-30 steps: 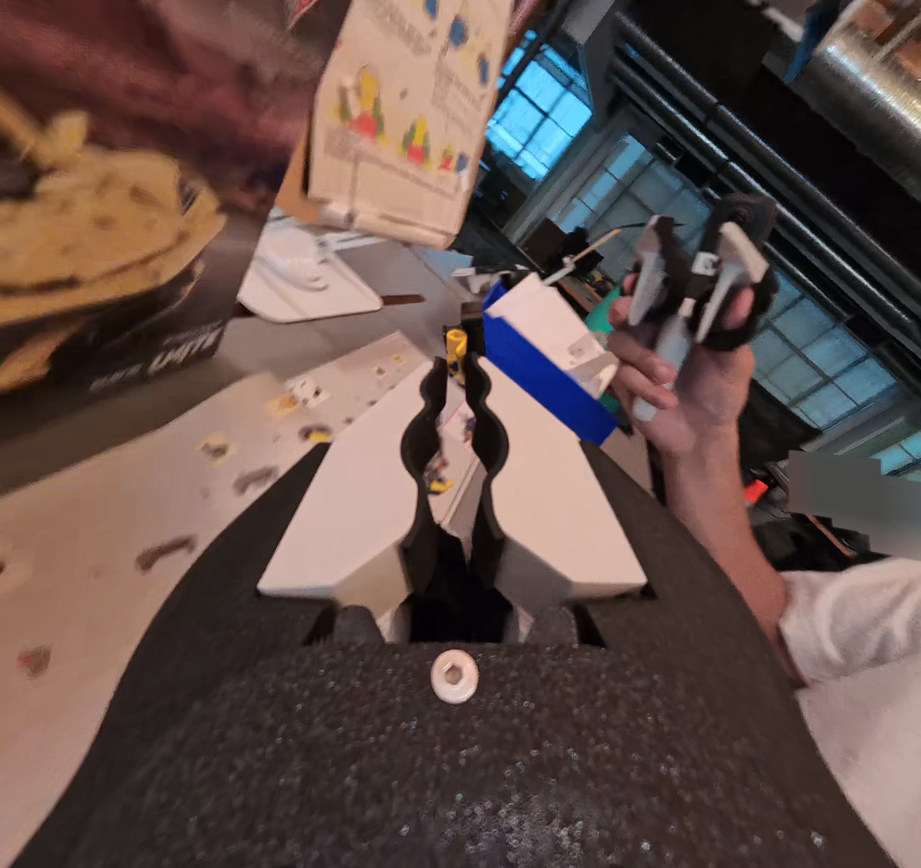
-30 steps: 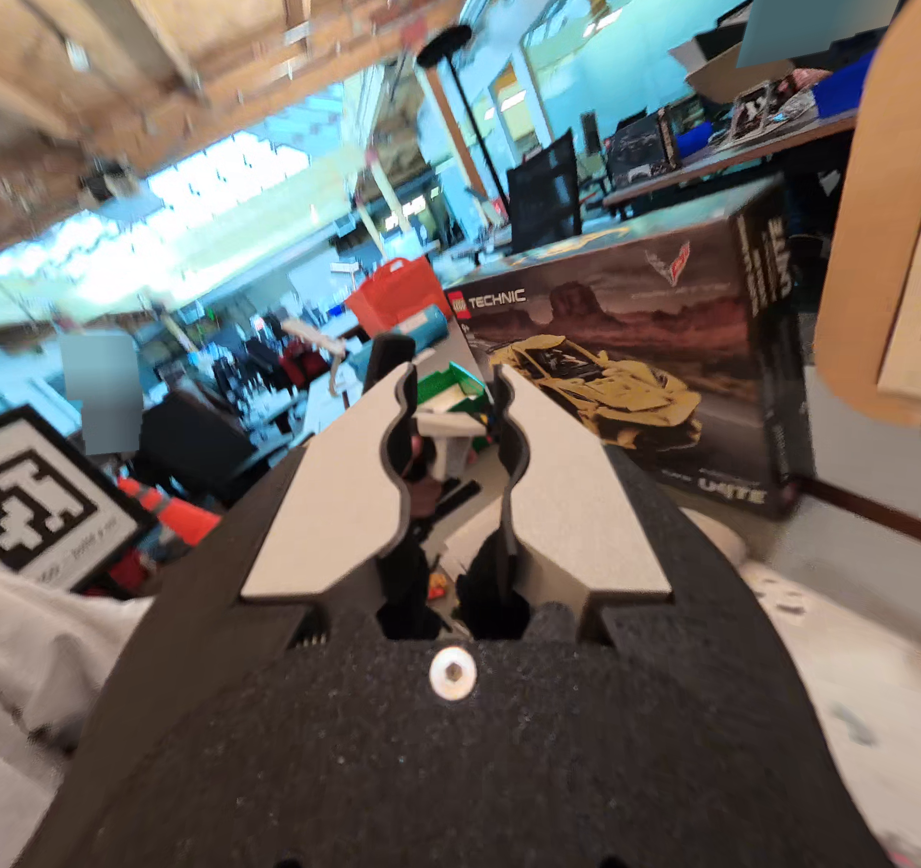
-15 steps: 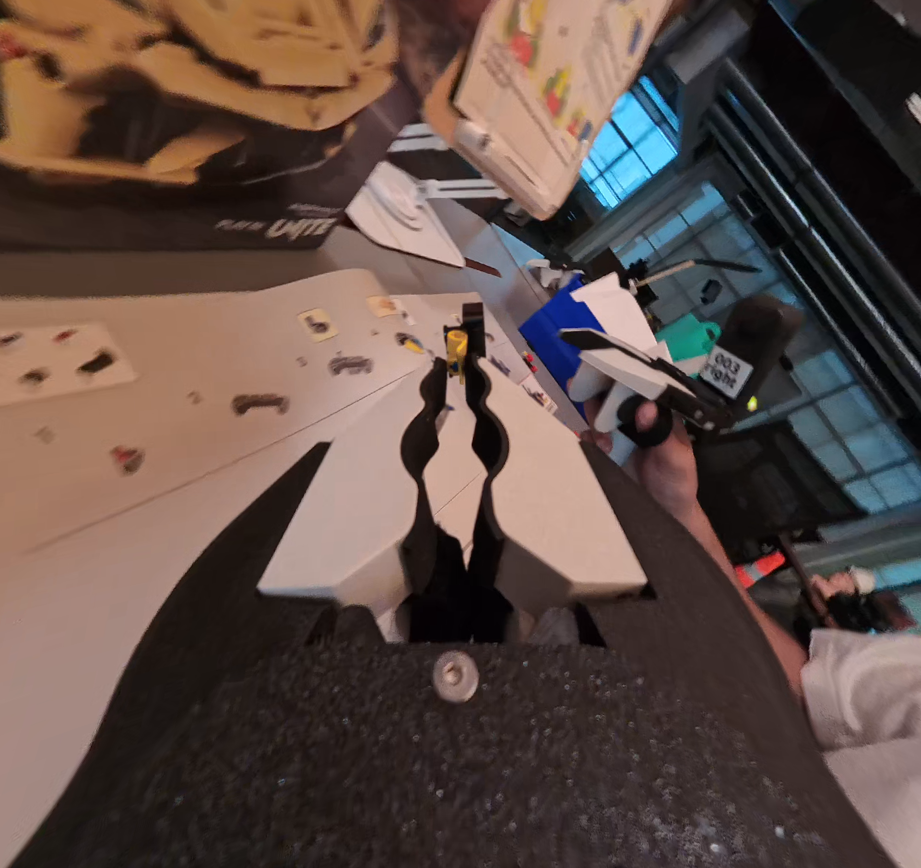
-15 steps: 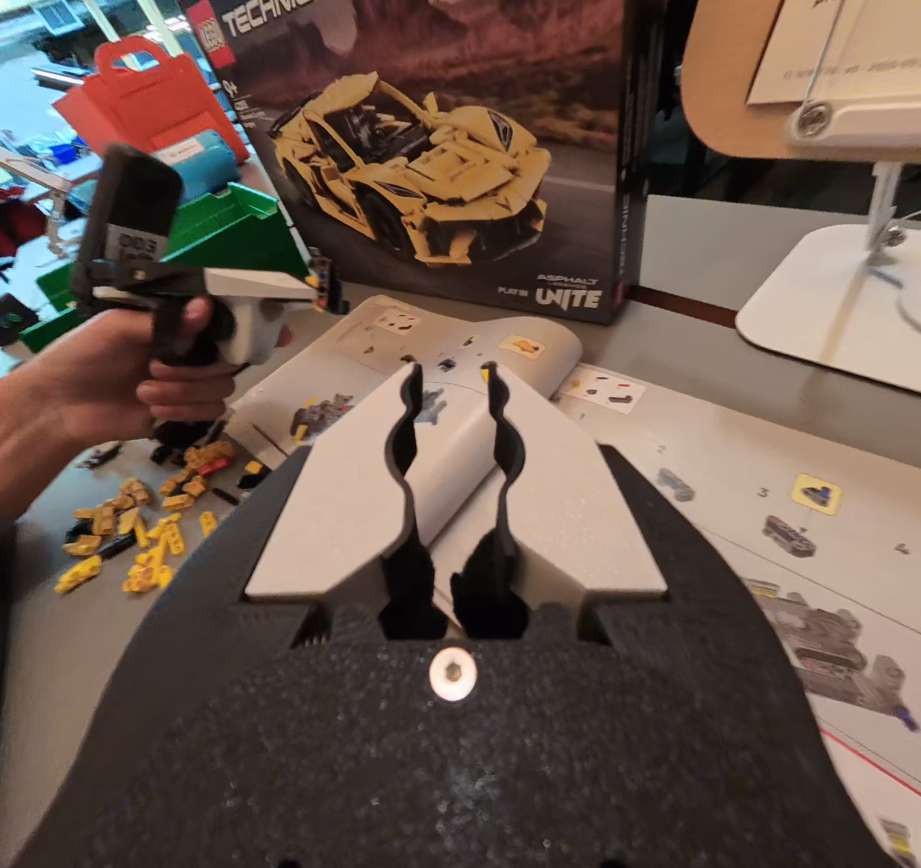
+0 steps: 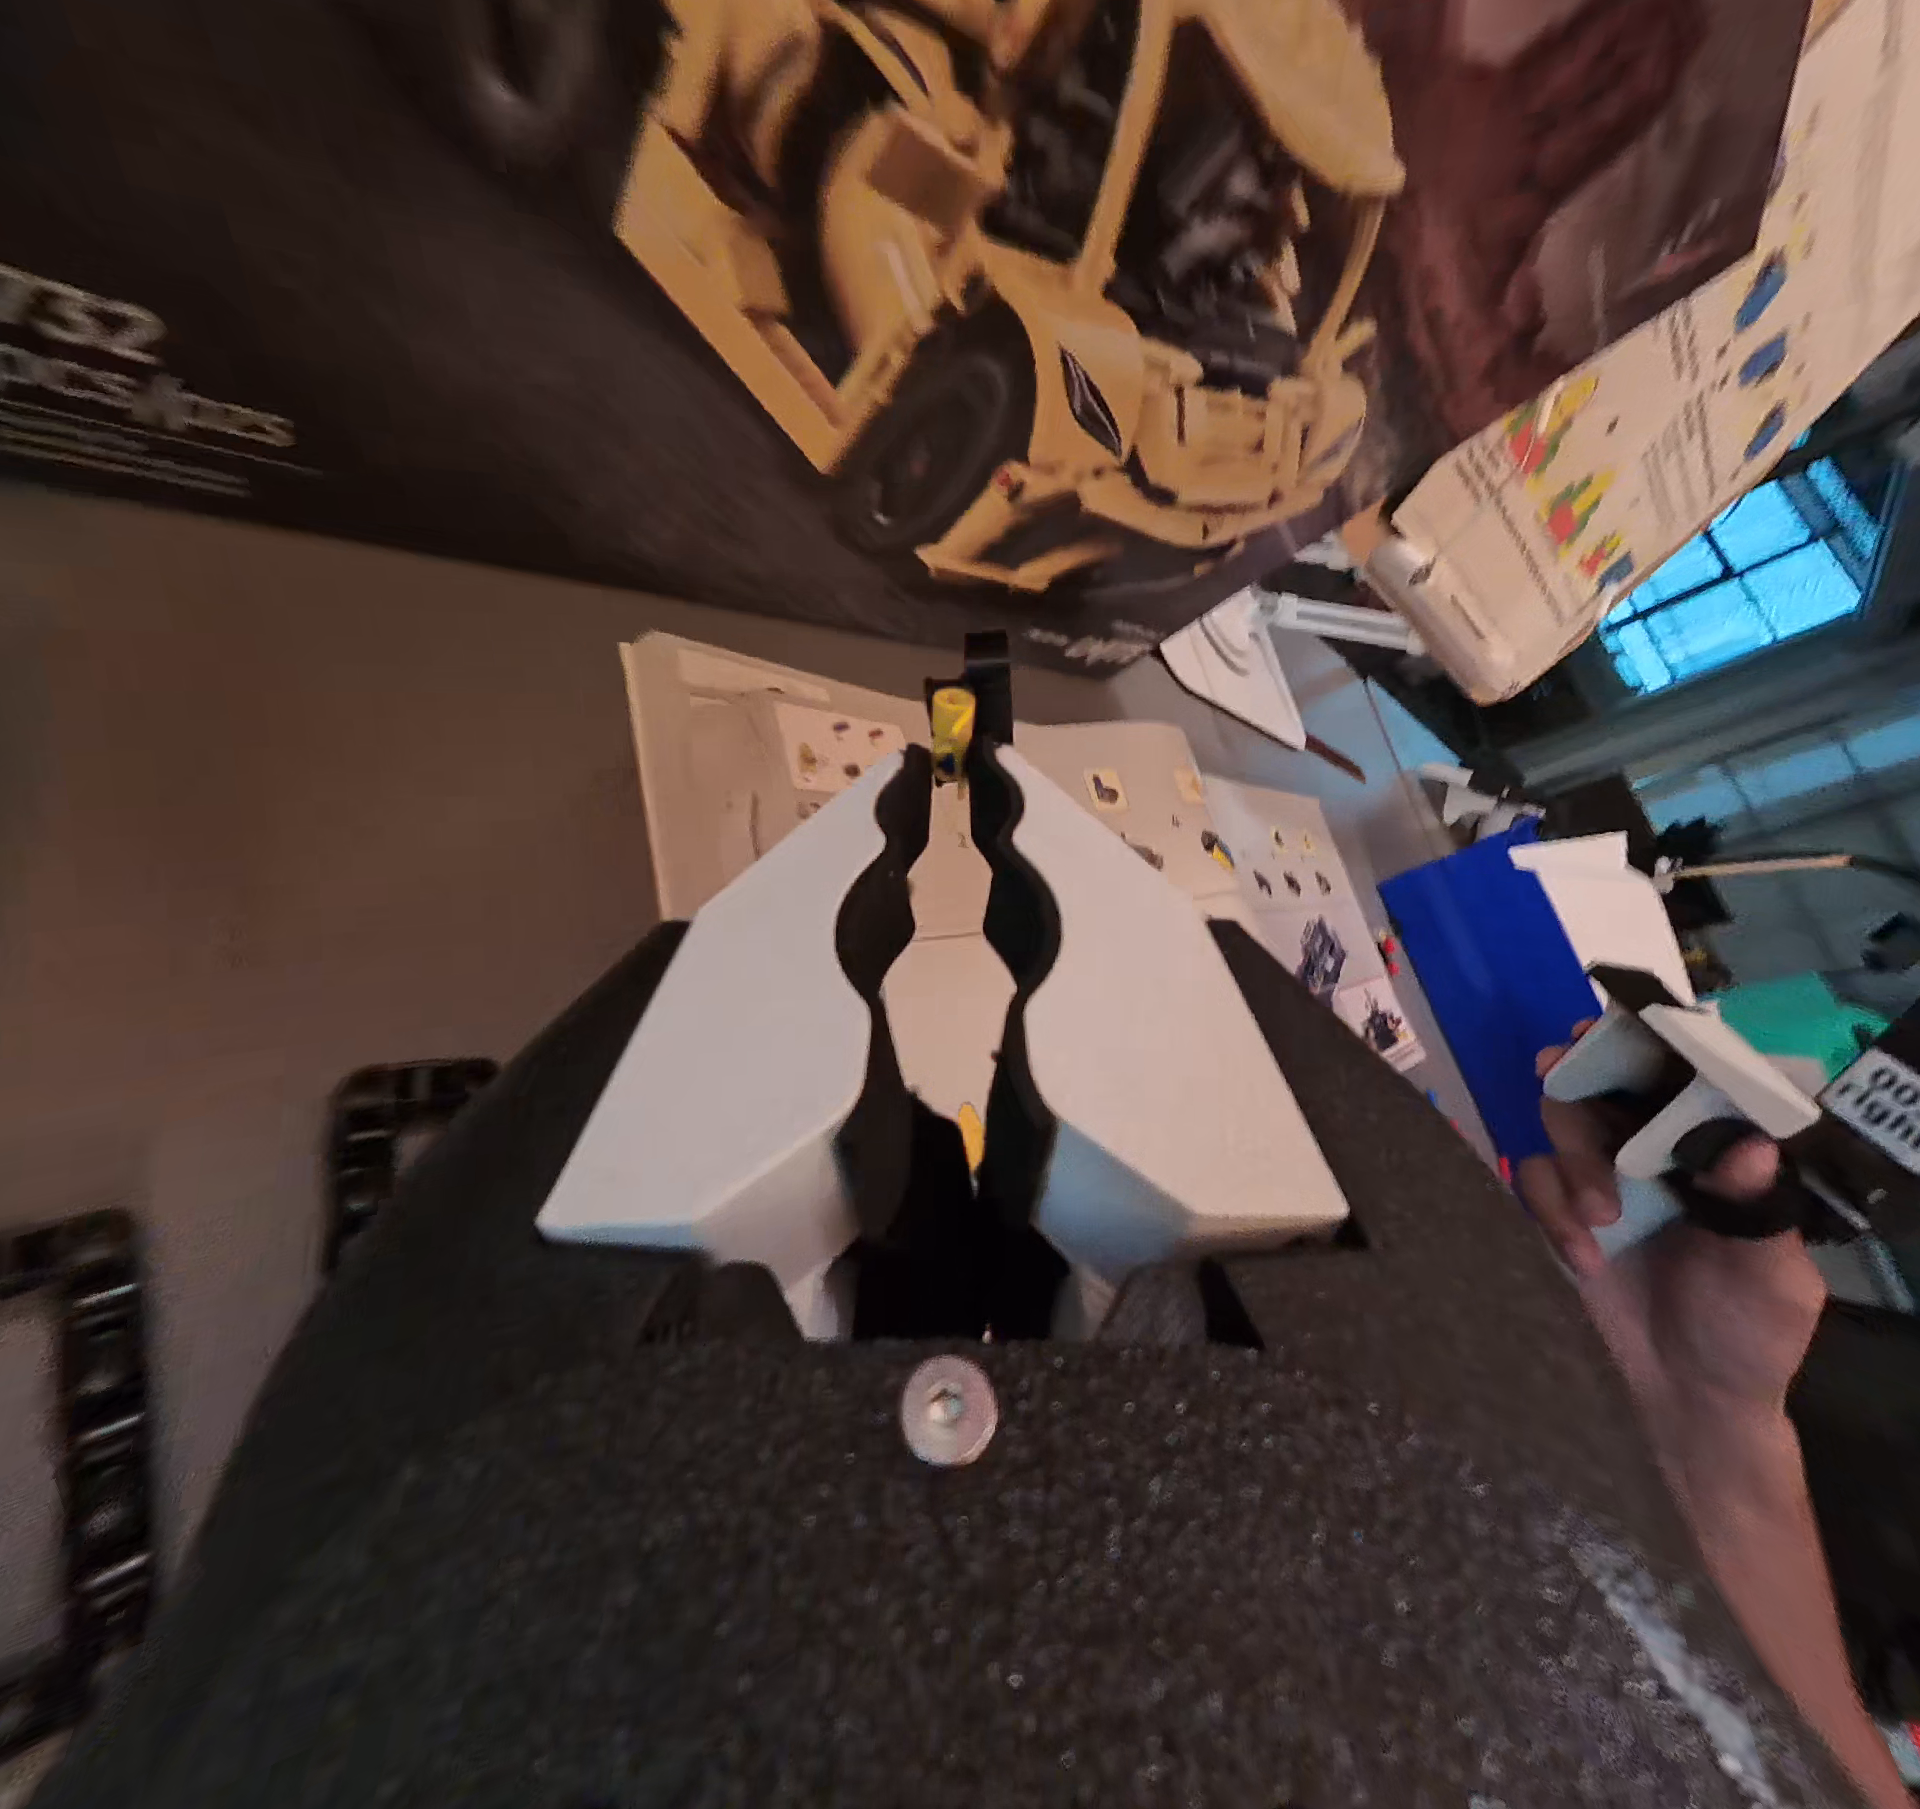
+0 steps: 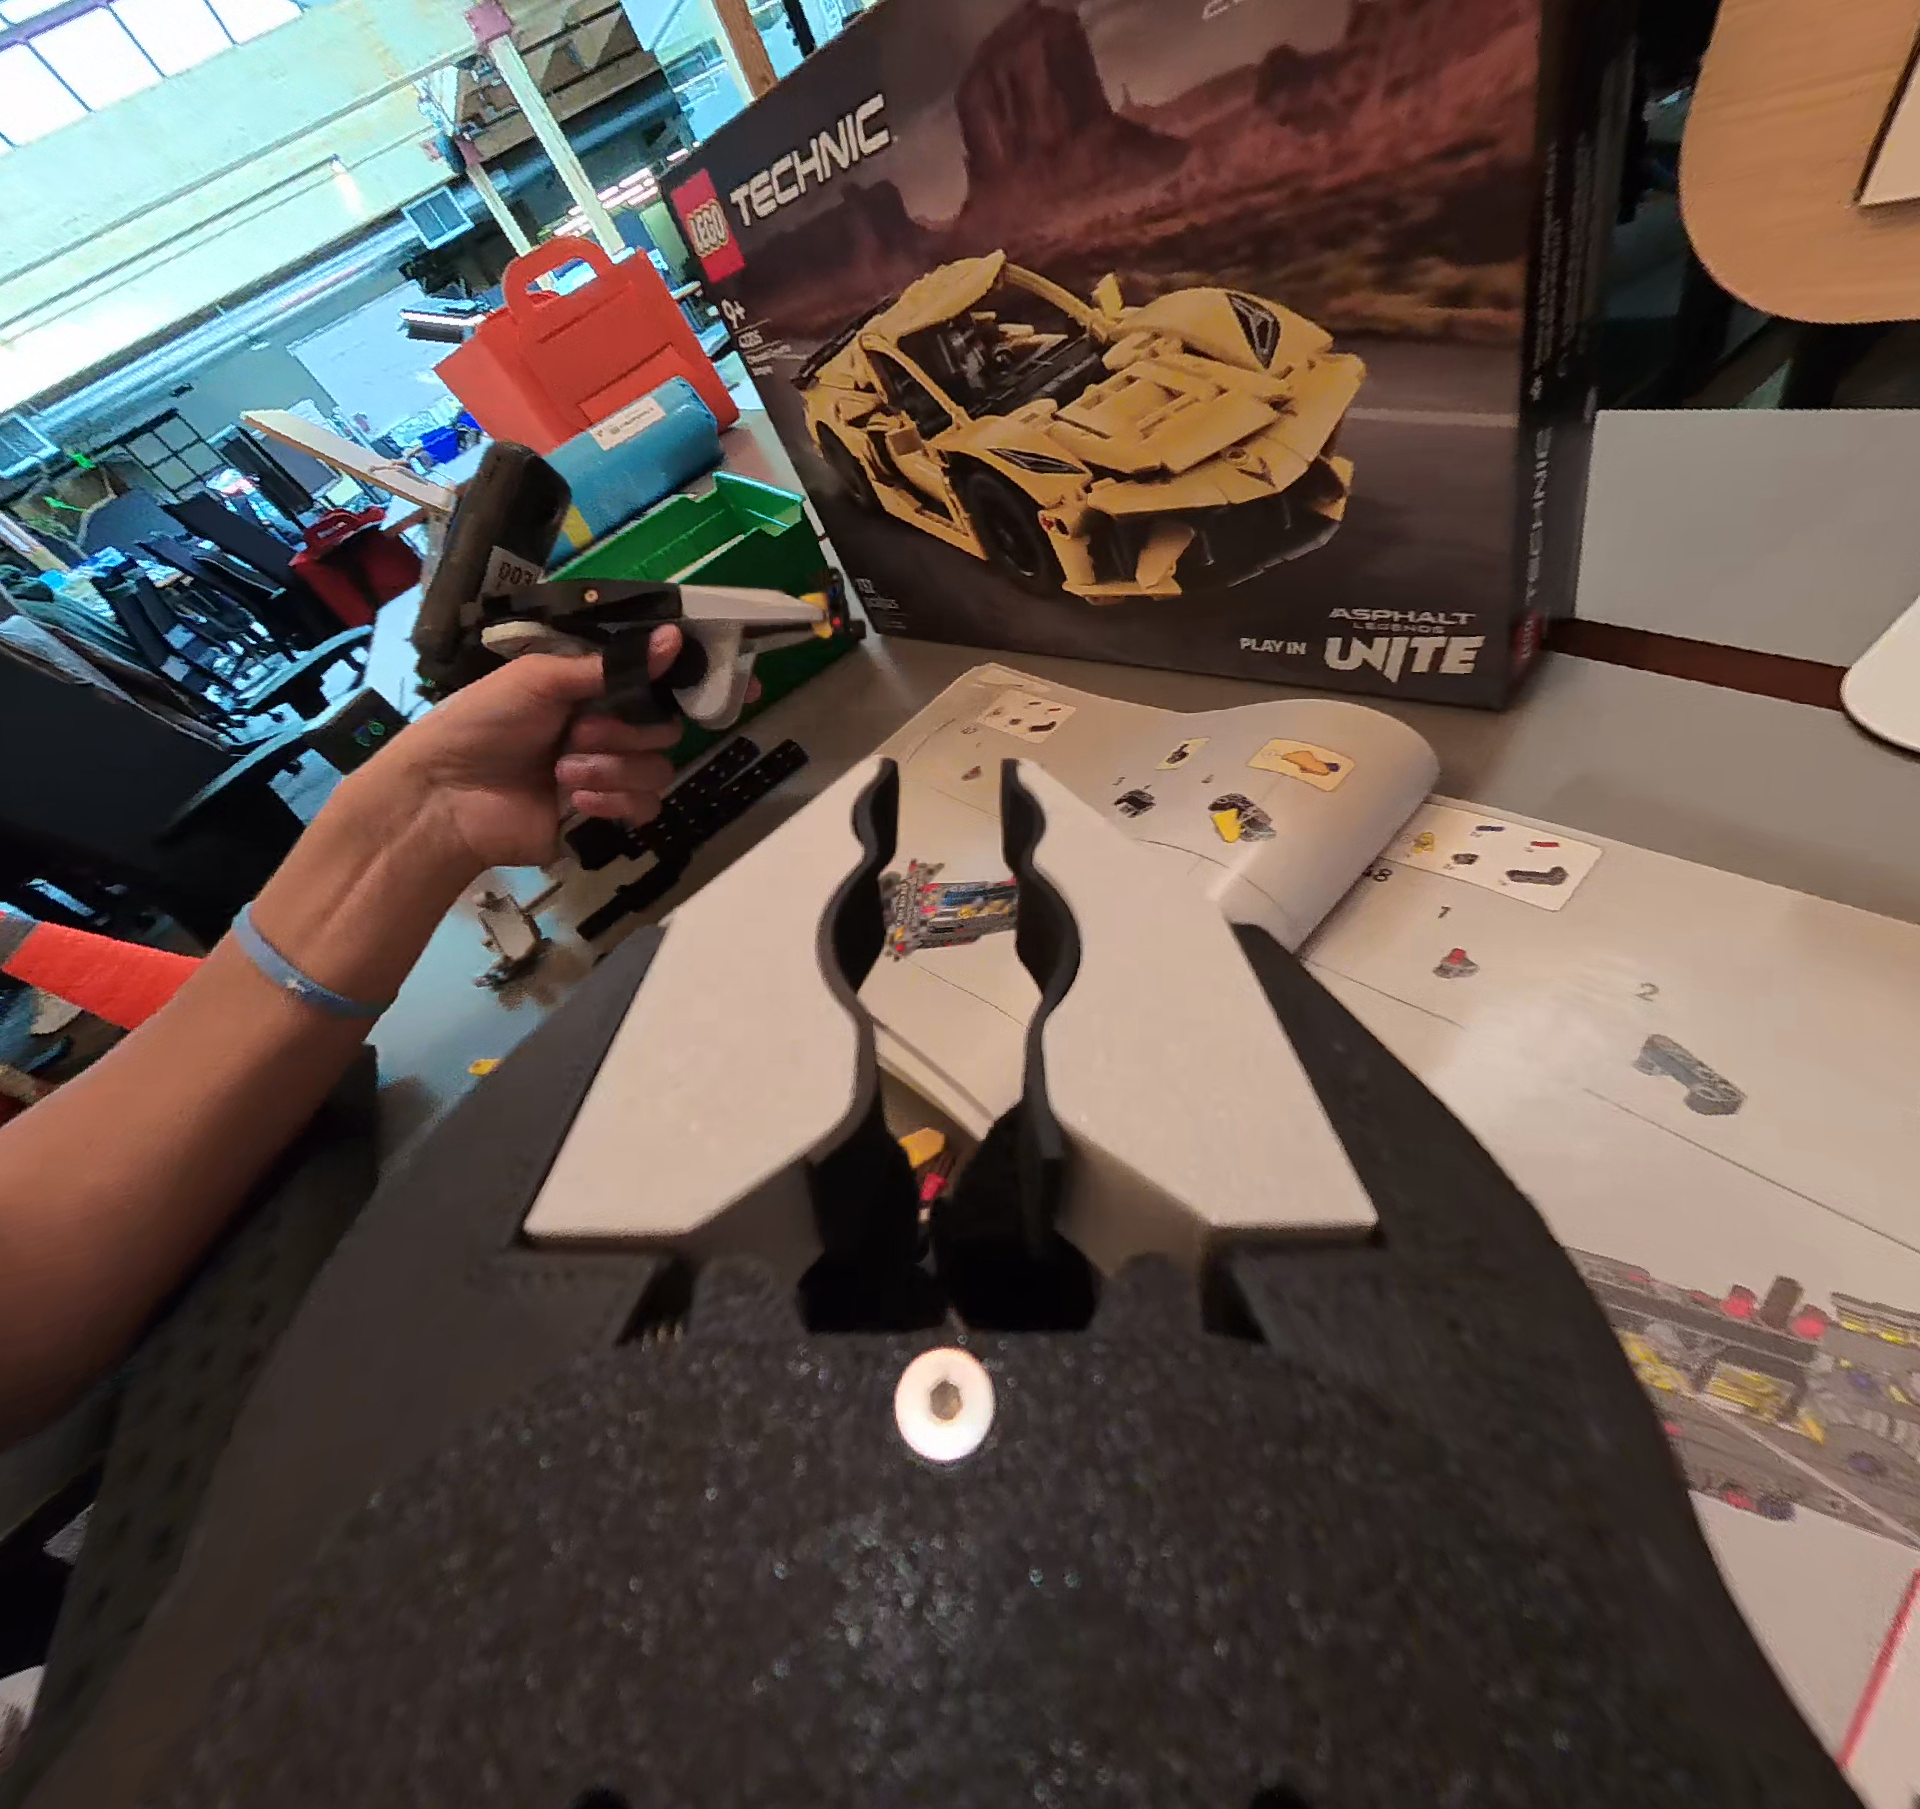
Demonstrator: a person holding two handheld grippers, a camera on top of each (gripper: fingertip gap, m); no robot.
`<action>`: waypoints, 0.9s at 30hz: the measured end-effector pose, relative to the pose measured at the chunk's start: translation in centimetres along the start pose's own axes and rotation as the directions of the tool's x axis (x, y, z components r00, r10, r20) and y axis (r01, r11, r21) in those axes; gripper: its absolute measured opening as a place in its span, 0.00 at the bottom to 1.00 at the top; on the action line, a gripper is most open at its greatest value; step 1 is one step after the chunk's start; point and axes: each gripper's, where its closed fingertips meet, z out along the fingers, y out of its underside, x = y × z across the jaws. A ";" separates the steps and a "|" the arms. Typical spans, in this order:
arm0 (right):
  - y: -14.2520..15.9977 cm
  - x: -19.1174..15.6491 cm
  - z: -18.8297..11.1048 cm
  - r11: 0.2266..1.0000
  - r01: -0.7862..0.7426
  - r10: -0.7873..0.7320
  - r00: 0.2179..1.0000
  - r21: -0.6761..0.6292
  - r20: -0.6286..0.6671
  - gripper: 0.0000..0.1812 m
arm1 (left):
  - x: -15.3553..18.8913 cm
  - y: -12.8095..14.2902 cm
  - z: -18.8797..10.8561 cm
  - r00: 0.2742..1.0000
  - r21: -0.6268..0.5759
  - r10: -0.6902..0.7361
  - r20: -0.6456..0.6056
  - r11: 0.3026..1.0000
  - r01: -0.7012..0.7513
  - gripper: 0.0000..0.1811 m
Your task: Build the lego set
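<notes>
While the big set box (image 6: 1195, 325) fills the upper middle of the right wrist frame, an open instruction booklet (image 6: 1195, 793) lies on the grey surface (image 6: 1683, 751) below it, with a green bin (image 6: 707, 533) and black beams (image 6: 707, 803) at centre left. A hand (image 6: 520, 762) holds the left gripper (image 5: 954, 760) level above the beams, pinching a small yellow-and-black piece (image 5: 961, 710) at its tips. The right gripper (image 6: 948, 772) hovers over the booklet, parted and empty.
</notes>
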 end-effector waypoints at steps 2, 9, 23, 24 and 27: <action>0.1 -0.1 0.1 1.000 -0.026 0.026 1.000 -0.004 0.016 0.10 | -1.1 -1.1 -0.7 0.999 0.046 -0.035 0.011 0.998 0.035 0.03; 1.4 -0.3 0.9 0.996 -0.079 0.081 0.996 -0.045 0.046 0.10 | -1.7 -2.0 -1.0 0.994 0.078 -0.104 -0.044 0.991 0.107 0.03; 1.2 -0.7 0.7 0.991 -0.125 0.128 0.988 -0.039 0.086 0.10 | 1.5 -0.1 0.5 0.992 -0.018 0.016 -0.122 1.000 -0.018 0.03; 1.0 -0.7 0.6 0.991 -0.129 0.132 0.987 -0.033 0.087 0.10 | 1.9 0.2 0.7 0.990 -0.034 0.025 -0.139 0.999 -0.030 0.03; 0.8 -0.6 0.5 0.990 -0.138 0.140 0.986 -0.027 0.089 0.10 | 4.5 2.0 1.0 0.965 -0.121 0.080 -0.249 0.986 -0.113 0.03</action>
